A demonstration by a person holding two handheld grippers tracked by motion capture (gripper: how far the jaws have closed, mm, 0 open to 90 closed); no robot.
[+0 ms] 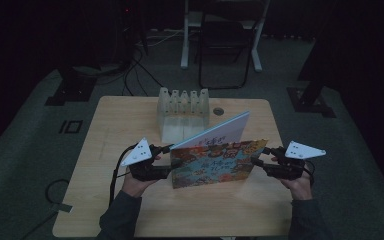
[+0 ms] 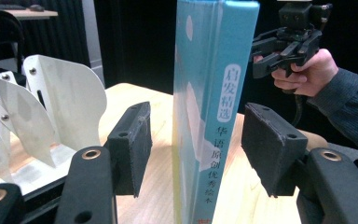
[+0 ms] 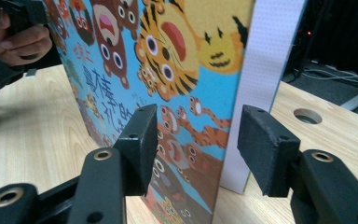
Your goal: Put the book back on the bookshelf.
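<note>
A colourful picture book (image 1: 215, 167) with cartoon tigers stands upright on the wooden table (image 1: 130, 210), one hand-held gripper at each end. Close behind it stands a white and pale-blue book (image 1: 220, 131). My left gripper (image 1: 172, 162) is at the books' left end. In the left gripper view a blue spine (image 2: 214, 93) with printed characters rises between that gripper's (image 2: 196, 140) jaws, with a gap to each pad. My right gripper (image 1: 257, 161) is at the right end. There the tiger cover (image 3: 177, 60) and the white book (image 3: 265, 70) sit between its (image 3: 196, 140) open jaws.
A translucent white divider rack (image 1: 182, 112) stands at the back of the table, just behind the books and to the left in the left gripper view (image 2: 51, 107). A round cable hole (image 1: 218, 111) lies beside it. A chair (image 1: 225, 45) and cables are on the floor beyond.
</note>
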